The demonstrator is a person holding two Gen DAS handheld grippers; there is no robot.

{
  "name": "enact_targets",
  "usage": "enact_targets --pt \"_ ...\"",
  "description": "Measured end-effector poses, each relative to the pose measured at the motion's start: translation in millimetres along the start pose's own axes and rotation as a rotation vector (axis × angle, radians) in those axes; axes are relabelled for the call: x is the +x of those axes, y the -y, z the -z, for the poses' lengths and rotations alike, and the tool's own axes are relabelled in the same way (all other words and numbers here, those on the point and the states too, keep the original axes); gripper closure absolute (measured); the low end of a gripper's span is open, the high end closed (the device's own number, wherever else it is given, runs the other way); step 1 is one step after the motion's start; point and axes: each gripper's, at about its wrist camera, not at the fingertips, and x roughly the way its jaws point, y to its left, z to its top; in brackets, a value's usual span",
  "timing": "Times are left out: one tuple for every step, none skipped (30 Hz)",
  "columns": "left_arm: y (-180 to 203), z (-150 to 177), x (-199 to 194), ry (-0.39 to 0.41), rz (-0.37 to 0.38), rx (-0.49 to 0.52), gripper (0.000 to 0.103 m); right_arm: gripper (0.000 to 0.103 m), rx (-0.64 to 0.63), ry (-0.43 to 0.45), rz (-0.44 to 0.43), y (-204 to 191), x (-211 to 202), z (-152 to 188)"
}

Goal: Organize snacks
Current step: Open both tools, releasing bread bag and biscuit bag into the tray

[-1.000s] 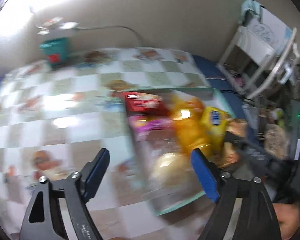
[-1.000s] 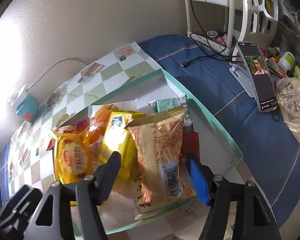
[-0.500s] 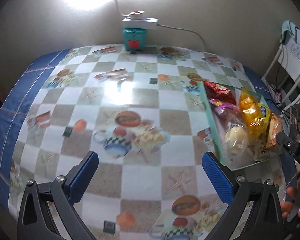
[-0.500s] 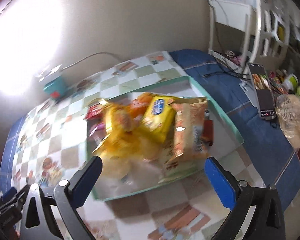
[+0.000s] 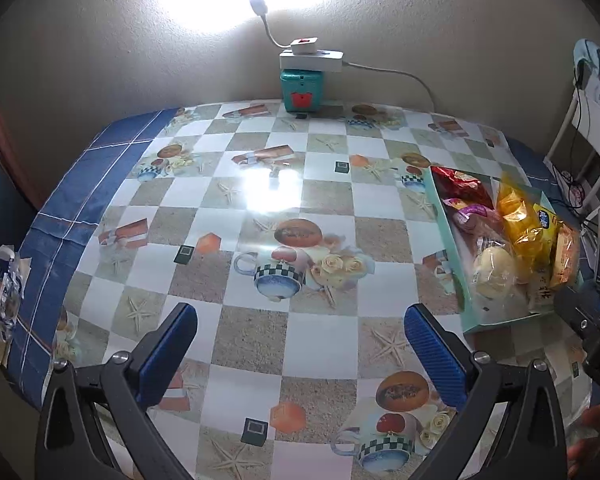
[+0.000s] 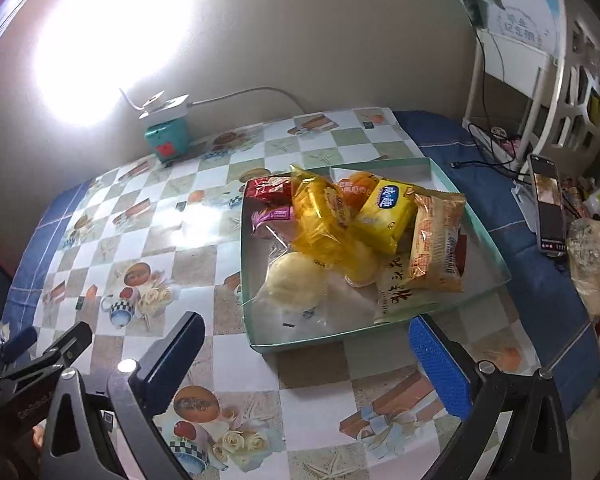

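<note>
A shallow teal-rimmed box (image 6: 380, 330) sits on the table and holds several snack packets: a yellow packet (image 6: 386, 214), an orange-gold packet (image 6: 318, 216), a tan cracker packet (image 6: 436, 242), a red packet (image 6: 266, 190) and a pale bun in clear wrap (image 6: 294, 280). The box also shows at the right in the left wrist view (image 5: 446, 236). My right gripper (image 6: 306, 344) is open and empty, just in front of the box. My left gripper (image 5: 300, 334) is open and empty over the bare tablecloth, left of the box.
A checkered tablecloth (image 5: 260, 208) covers the table. A teal cube with a white power strip and lamp (image 5: 302, 88) stands at the back wall. A phone on a stand (image 6: 548, 204) and a plastic bag (image 6: 594, 264) lie at the right. A white rack (image 6: 540, 80) stands behind.
Both grippers have pulled back from the box and opened wide. The right one has let go of the tan packet. The left view swung left over the table.
</note>
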Motion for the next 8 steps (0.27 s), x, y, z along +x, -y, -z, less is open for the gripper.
enact_targets --pt "-1.0 -0.1 0.1 -0.002 -0.002 -0.003 0.0 0.0 -0.005 0.001 -0.001 -1.2 -0.1 0.1" --pt "-2.1 0.1 0.4 -0.005 0.0 -0.007 0.0 0.0 -0.006 0.001 -0.003 -1.6 0.2 0.1" --pt "-3.5 0.0 1.2 -0.011 0.004 -0.012 0.0 0.0 -0.006 0.0 -0.008 -2.1 0.9 -0.1" --pt "-3.5 0.5 1.7 -0.014 0.004 -0.013 0.0 0.0 -0.005 -0.003 -0.011 -2.5 1.7 -0.3" --pt "-4.2 0.5 2.6 -0.018 0.002 -0.015 0.0 0.0 -0.005 -0.008 -0.011 -2.7 2.9 0.0" --pt "-4.9 0.5 3.4 -0.022 0.002 -0.017 0.0 0.0 -0.005 -0.011 -0.009 -2.6 3.8 -0.2" --pt "-5.5 0.4 4.2 -0.024 0.003 -0.018 0.0 0.0 -0.005 -0.014 -0.009 -2.8 5.1 -0.4" --pt "-5.9 0.4 5.2 -0.026 0.002 -0.018 0.0 0.0 -0.004 -0.016 -0.01 -2.8 5.6 -0.1"
